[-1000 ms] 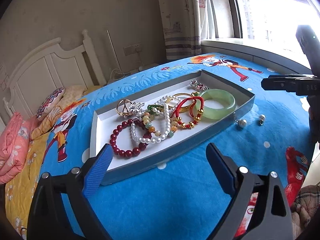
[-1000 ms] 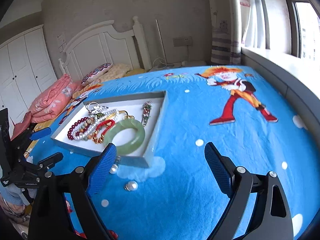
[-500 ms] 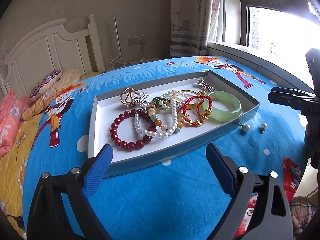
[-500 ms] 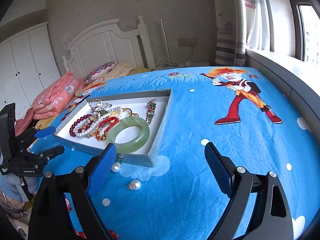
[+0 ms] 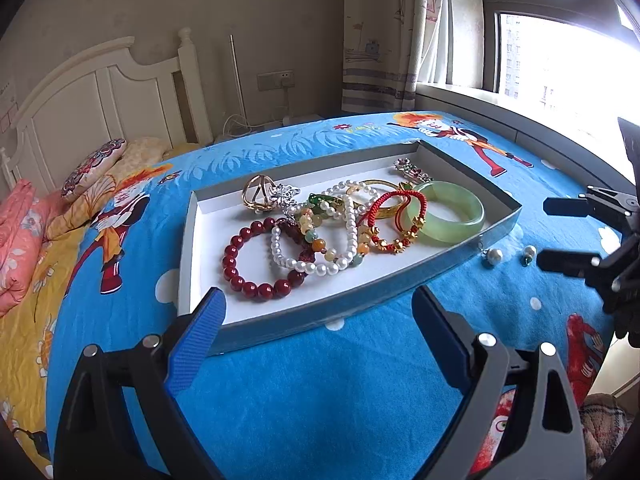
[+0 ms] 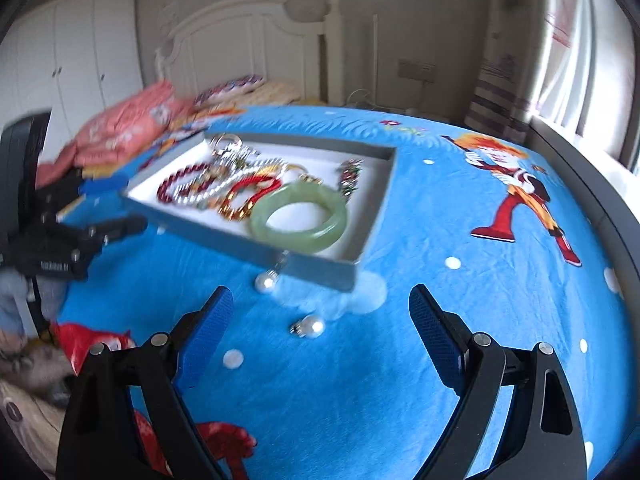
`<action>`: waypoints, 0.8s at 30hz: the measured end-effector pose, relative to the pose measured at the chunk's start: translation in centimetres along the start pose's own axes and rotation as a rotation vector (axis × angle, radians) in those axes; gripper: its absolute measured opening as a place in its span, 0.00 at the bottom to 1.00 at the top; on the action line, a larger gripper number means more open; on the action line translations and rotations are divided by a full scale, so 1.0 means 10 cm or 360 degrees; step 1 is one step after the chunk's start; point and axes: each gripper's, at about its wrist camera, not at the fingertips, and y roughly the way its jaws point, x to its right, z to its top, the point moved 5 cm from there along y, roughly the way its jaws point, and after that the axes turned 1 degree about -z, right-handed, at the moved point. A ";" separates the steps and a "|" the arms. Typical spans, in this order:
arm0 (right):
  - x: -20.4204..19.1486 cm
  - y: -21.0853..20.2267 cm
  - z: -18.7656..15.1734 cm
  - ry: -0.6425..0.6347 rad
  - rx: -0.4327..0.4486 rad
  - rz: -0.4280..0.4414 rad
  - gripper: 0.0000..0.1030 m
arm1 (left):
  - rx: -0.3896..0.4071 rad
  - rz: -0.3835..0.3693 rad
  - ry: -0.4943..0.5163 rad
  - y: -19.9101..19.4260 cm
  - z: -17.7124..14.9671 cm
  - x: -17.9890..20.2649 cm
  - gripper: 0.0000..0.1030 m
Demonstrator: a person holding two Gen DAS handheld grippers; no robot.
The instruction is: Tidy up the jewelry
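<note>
L gripper [image 5: 316,320] angled down at tray [image 5: 280,326], jaws apart, R gripper [image 6: 320,320] closing (empty) over pearl earring [image 6: 310,326]

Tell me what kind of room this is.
Most likely a bedroom, perhaps a child's. The jewelry tray sits on a bed with a blue cartoon-print bedspread, a white headboard stands at its end with pillows against it, and a white wardrobe lines the wall.
</note>
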 end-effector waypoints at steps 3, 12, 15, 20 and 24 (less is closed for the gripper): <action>-0.03 0.05 -0.03 -0.0023 -0.0047 -0.0006 0.72 | 0.0001 0.0000 -0.0001 0.00 0.00 0.00 0.91; -0.07 0.16 -0.07 -0.0068 -0.0136 0.0020 0.42 | -0.0008 -0.0018 -0.0016 0.01 -0.01 0.00 0.91; -0.09 0.18 -0.08 -0.0083 -0.0156 0.0009 0.38 | -0.0011 -0.0017 -0.0016 0.01 -0.01 0.00 0.91; -0.09 0.17 -0.10 -0.0068 -0.0158 0.0032 0.30 | -0.0018 -0.0011 -0.0012 0.02 -0.01 0.00 0.91; -0.07 0.14 -0.13 -0.0029 -0.0149 0.0052 0.20 | -0.0034 0.0036 0.0065 0.03 -0.01 0.07 0.91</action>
